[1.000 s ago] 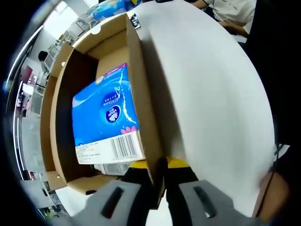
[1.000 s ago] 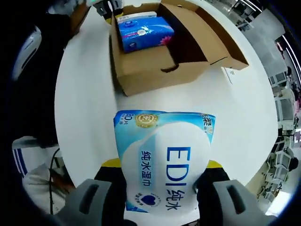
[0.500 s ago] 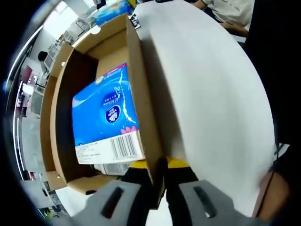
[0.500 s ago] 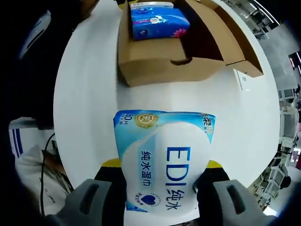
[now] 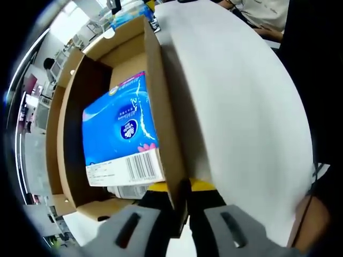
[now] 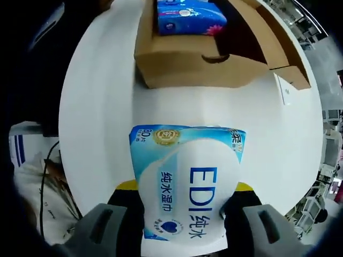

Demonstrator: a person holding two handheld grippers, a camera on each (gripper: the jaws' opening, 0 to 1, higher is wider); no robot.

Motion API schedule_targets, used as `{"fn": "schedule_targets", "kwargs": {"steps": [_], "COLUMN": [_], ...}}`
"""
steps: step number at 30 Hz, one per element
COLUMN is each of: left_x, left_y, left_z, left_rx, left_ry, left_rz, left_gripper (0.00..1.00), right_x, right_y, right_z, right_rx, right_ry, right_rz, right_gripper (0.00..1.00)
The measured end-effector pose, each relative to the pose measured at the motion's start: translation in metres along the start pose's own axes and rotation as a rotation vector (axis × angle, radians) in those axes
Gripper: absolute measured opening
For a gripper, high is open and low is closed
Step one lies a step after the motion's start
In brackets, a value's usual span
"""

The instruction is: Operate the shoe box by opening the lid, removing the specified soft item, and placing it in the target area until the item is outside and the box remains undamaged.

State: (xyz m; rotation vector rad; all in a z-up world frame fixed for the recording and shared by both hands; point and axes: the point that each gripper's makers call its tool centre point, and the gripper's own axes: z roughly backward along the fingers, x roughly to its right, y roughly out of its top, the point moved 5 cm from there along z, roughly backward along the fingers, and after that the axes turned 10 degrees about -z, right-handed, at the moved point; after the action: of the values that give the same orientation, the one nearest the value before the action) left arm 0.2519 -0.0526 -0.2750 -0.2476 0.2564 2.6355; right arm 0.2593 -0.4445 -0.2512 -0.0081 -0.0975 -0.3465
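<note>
In the left gripper view, the left gripper is closed on the side wall of the cardboard box; one jaw is inside the box and the other is outside, with the wall pinched between them. The box is open and stands on a white table. Inside the box lies a blue tissue pack, tilted, with a white barcode label on the end near the gripper. Under that end, a small part of another pack shows, but I cannot tell what it is. At the far end of the box, a light blue thing shows above the rim, too small to tell.

In the right gripper view, the right gripper holds a light blue and white pack of wet wipes between its jaws. This pack is outside the box, above the white table. The cardboard box stands further away on the table, well apart from the pack, with its lid open to the right. The blue tissue pack lies inside the box.
</note>
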Motion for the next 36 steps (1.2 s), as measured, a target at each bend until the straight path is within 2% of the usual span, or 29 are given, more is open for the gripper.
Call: {"fn": "schedule_targets", "kwargs": {"steps": [17,33,36], "left_x": [0.000,0.000,0.000], "left_y": [0.000,0.000,0.000], "left_z": [0.000,-0.001,-0.001], "left_rx": [0.005,0.005,0.005], "left_ry": [0.004,0.006,0.006], "left_rz": [-0.002,-0.008,-0.009], "left_gripper": [0.07,0.07,0.07], "right_x": [-0.001,0.001,0.001], "right_y": [-0.002,-0.004,-0.004], "right_z": [-0.013,-0.027,-0.029], "right_rx": [-0.042,-0.082,-0.098], "right_ry": [0.007,0.015,0.015], "right_rz": [0.067,0.075,0.108], "right_gripper": [0.59,0.57,0.57]}}
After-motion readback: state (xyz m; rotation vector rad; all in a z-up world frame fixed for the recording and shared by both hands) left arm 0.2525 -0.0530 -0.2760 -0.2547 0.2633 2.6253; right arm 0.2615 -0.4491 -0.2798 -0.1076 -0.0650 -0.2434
